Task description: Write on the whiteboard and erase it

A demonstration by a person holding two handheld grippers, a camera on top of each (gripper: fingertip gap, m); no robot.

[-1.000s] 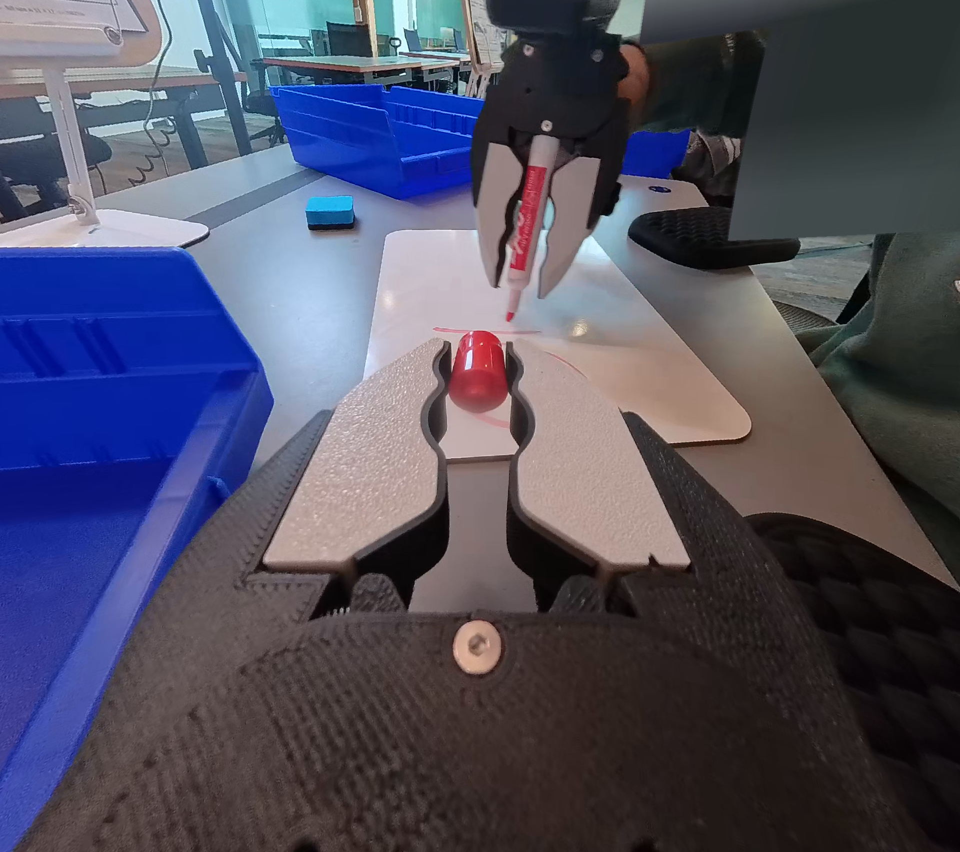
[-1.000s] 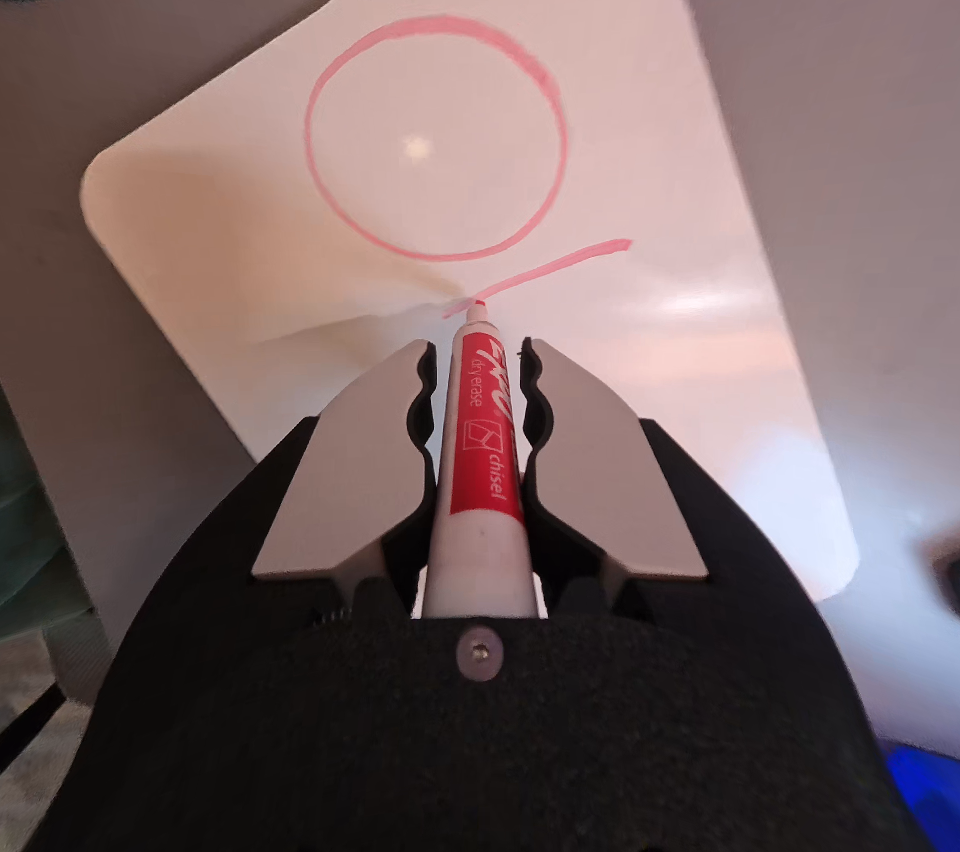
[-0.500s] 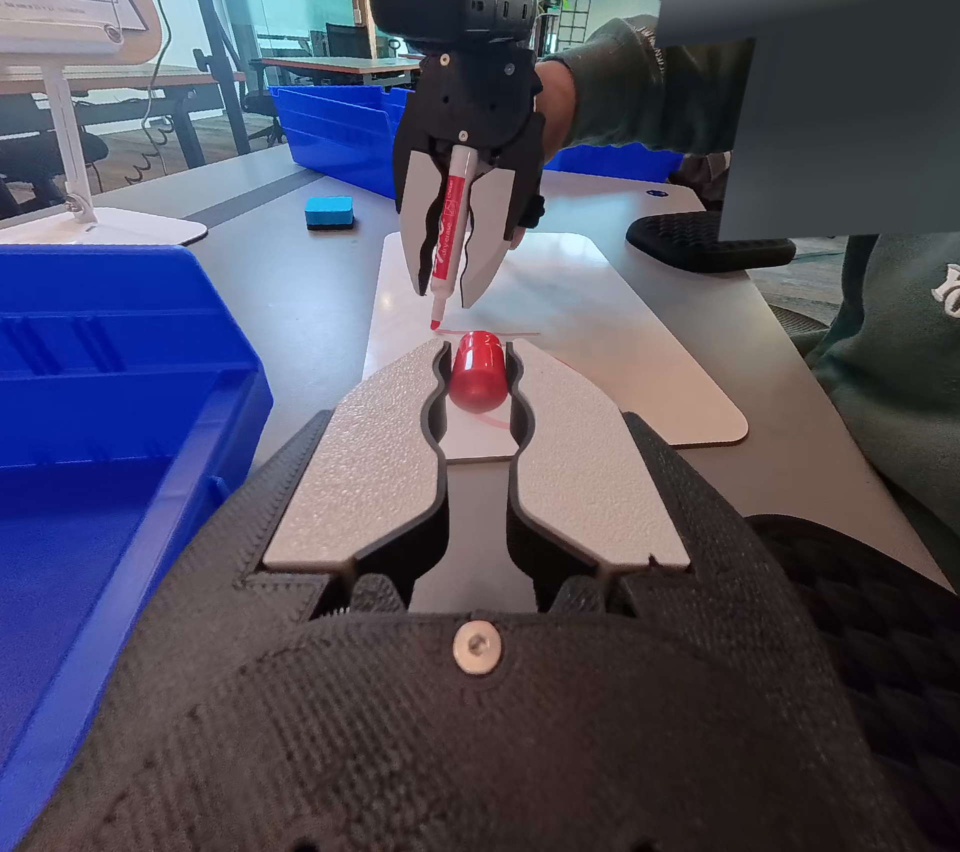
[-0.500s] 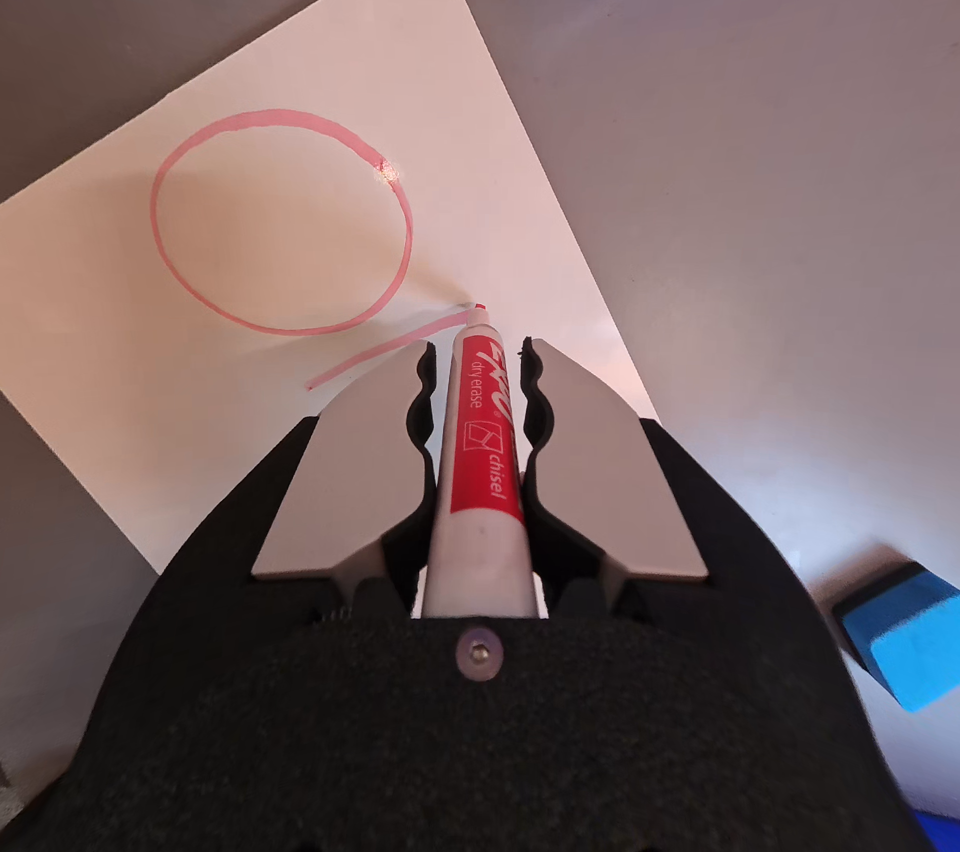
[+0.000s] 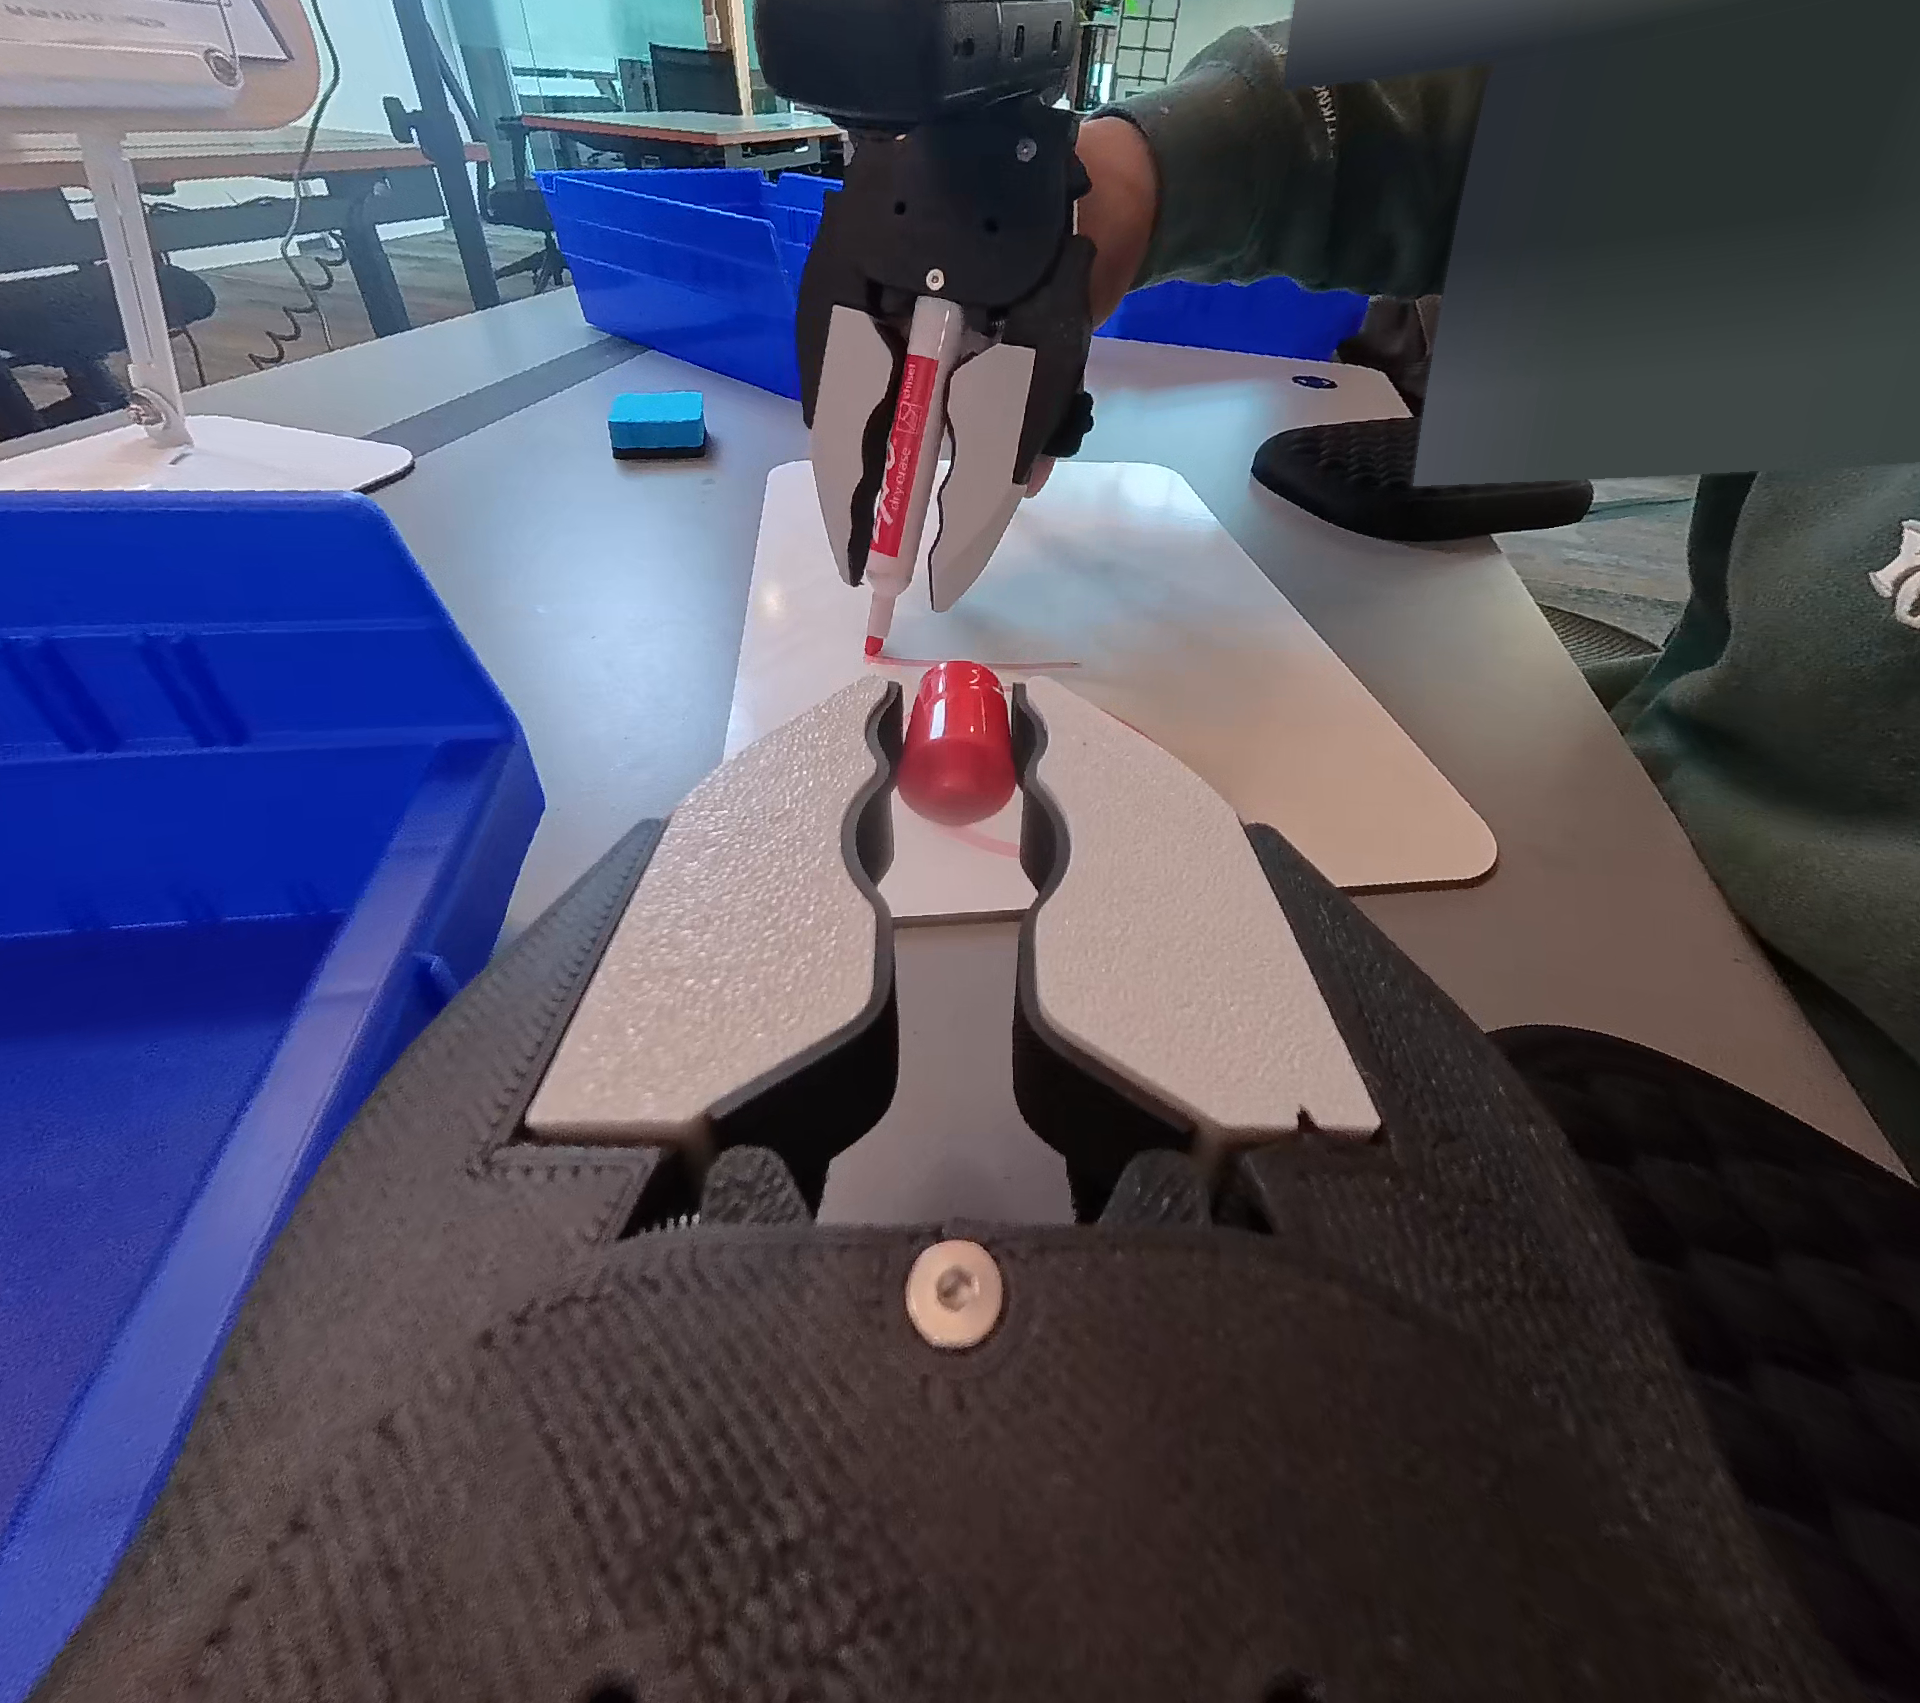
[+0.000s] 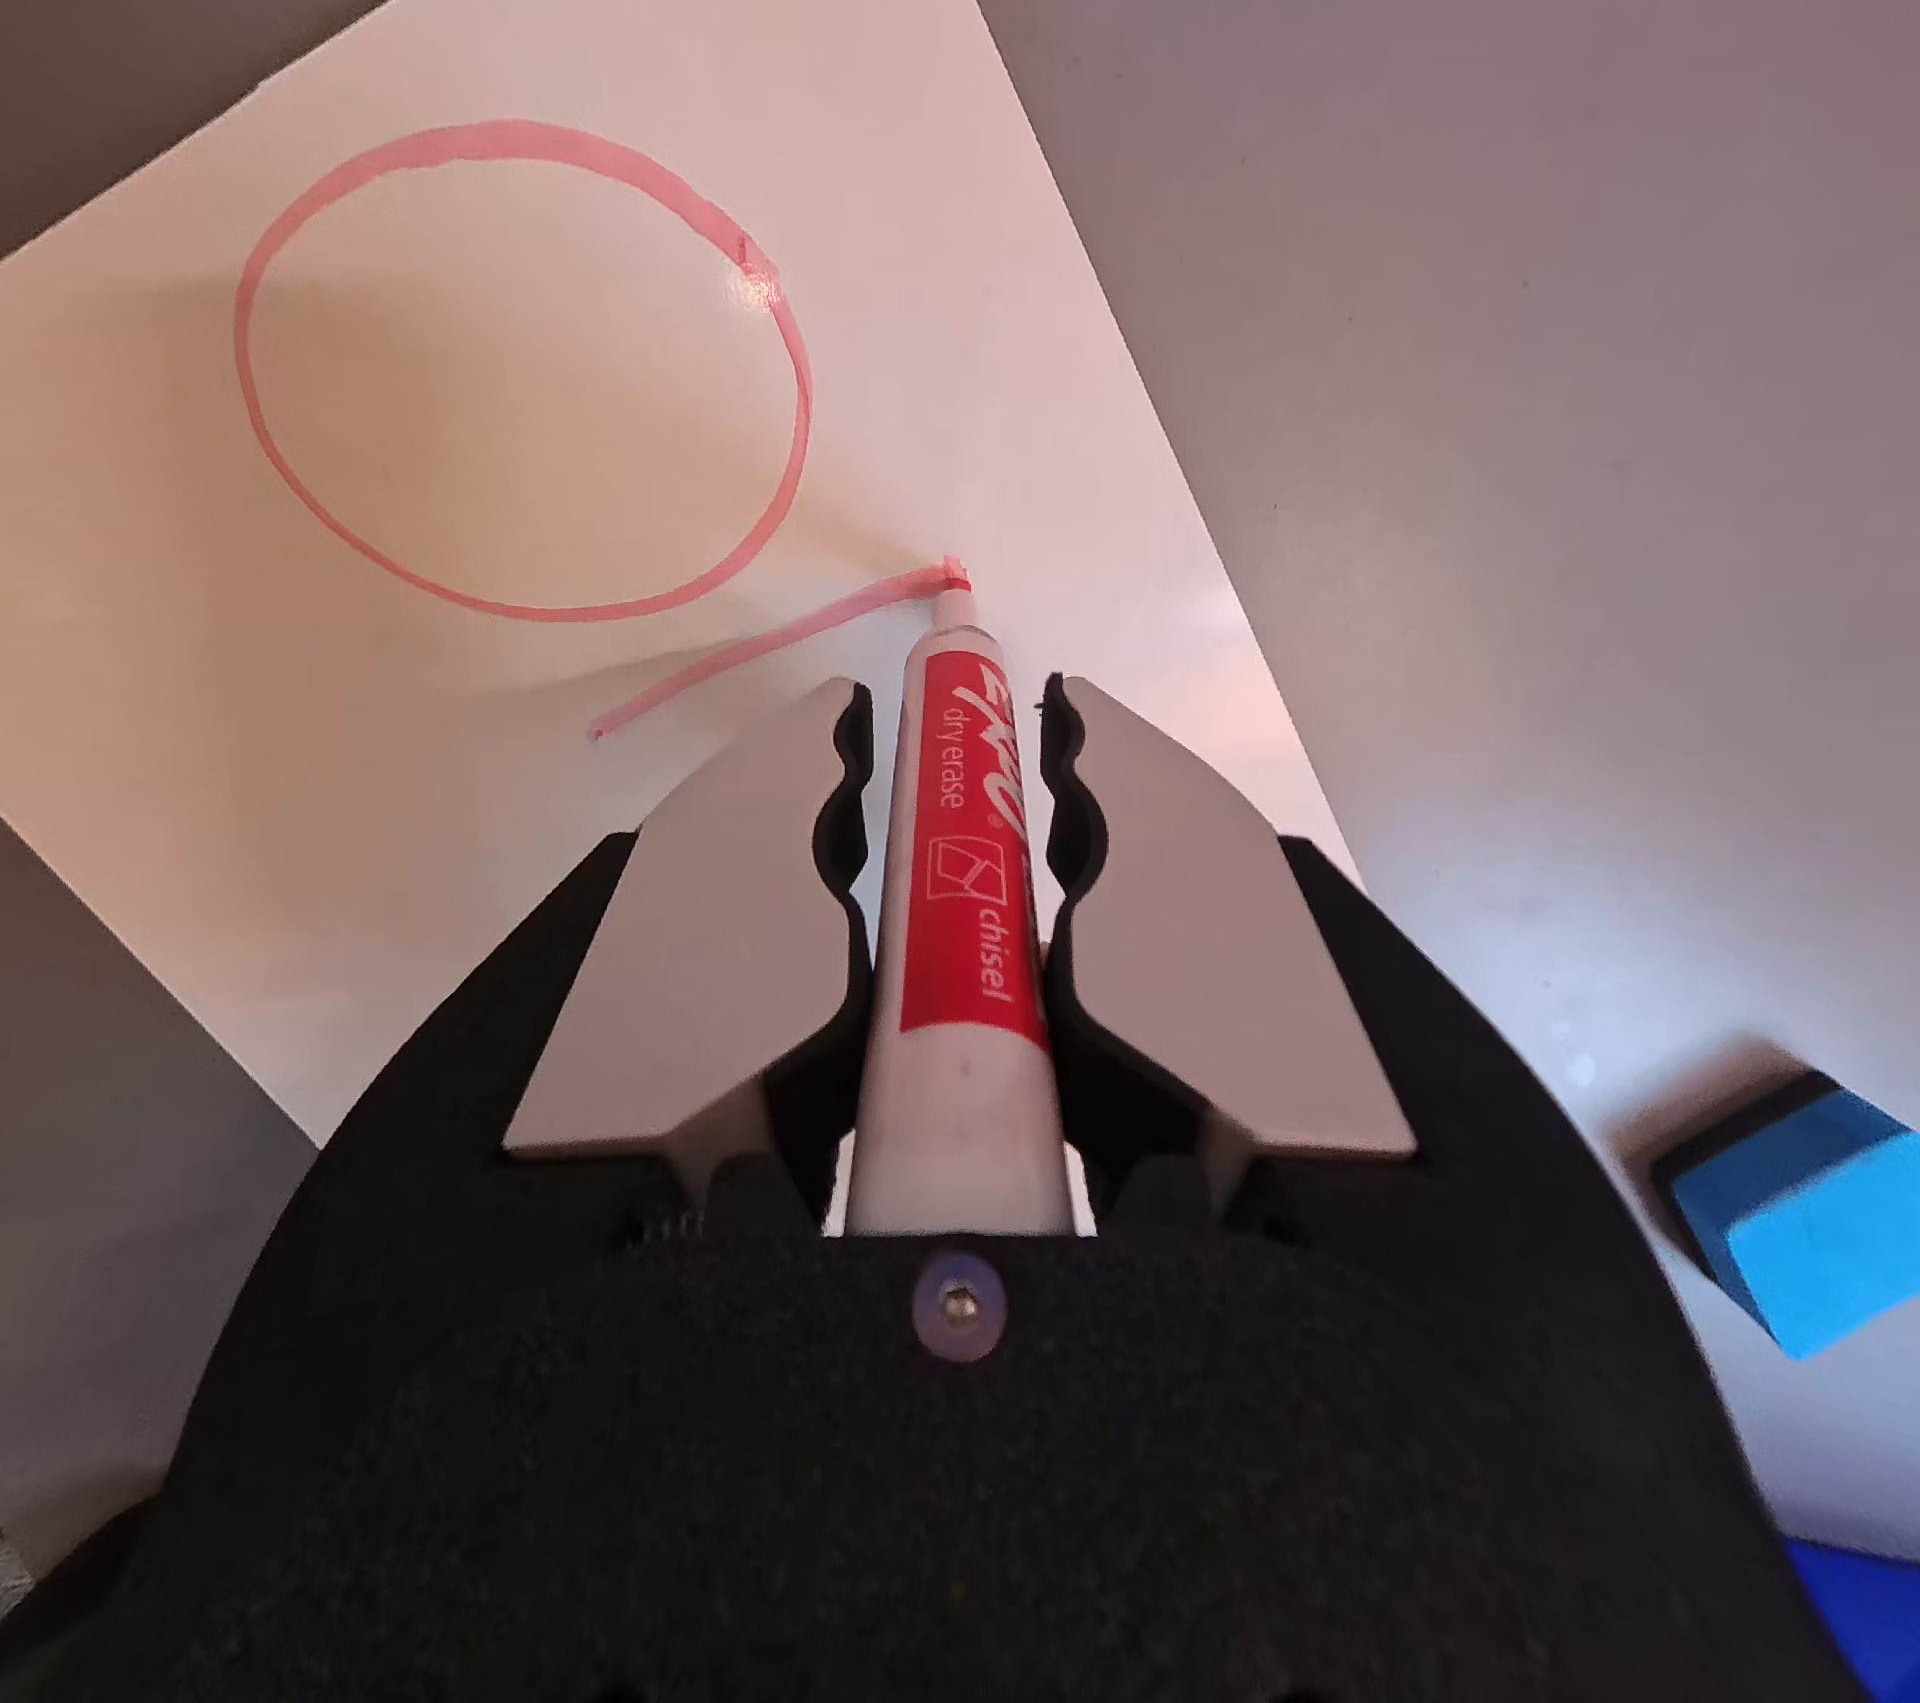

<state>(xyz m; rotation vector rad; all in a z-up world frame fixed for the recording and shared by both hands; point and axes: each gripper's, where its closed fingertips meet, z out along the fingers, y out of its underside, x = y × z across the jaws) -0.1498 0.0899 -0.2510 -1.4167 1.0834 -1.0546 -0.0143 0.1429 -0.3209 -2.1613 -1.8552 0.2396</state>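
Counts, near to far: two grippers, one marker cap, one whiteboard, one marker, one eraser, two blue bins in sight, one sign stand.

Left gripper (image 5: 956,697) sits low and level at the near short edge of the whiteboard (image 5: 1195,614), jaws clamped on the red marker cap (image 5: 954,760).

Right gripper (image 6: 954,689) points steeply down at the board, jaws clenched on the red marker (image 6: 961,874). Marker tip touches the board at one end of a short red line (image 6: 748,651); one red circle (image 6: 520,380) lies just beyond the line.

Blue eraser (image 5: 657,425) lies on the grey table (image 5: 582,552) beyond the board's far left corner, apart from it. Near bin (image 5: 208,770) left of the left gripper, far bin (image 5: 675,251) behind the right gripper. Sign stand (image 5: 135,365) far left.
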